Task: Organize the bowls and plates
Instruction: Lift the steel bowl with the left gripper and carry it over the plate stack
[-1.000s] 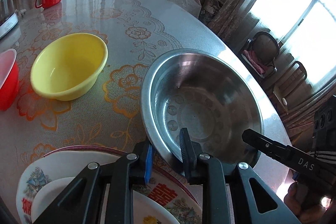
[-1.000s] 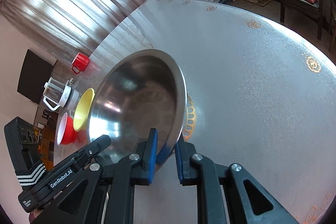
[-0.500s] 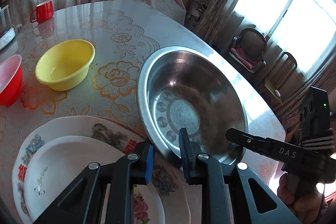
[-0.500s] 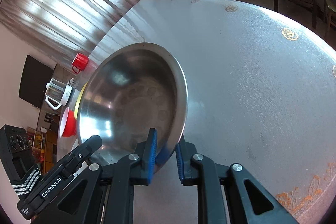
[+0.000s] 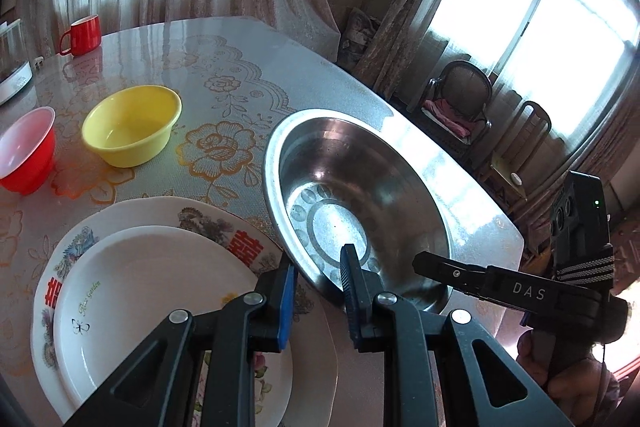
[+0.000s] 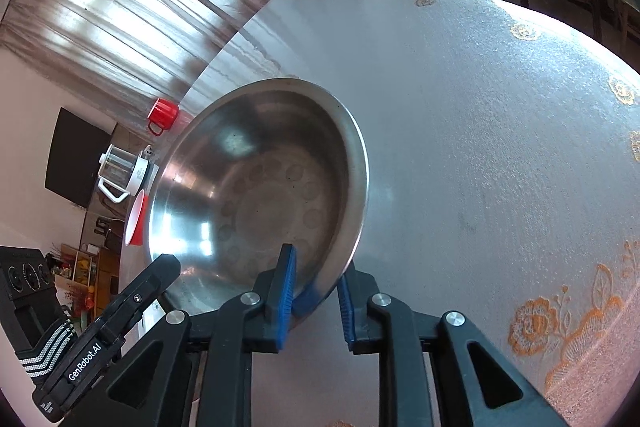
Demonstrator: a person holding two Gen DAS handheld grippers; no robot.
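Left gripper pinches the near rim of the steel bowl, one pad inside, one outside. Right gripper clamps the same bowl at another rim spot, wall between its blue pads. Bowl is tilted, above the table. Just left: two stacked plates. Farther: yellow bowl, red bowl, red mug.

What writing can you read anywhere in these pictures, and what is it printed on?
"DAS": white letters on the right gripper finger, left wrist view.
"GenRobot.AI": white label on the left gripper finger, right wrist view.
"Rose Garden": green script on the small white plate; it is small, so I am not sure of it.
Red Chinese characters on the large patterned plate: partly covered, not readable.
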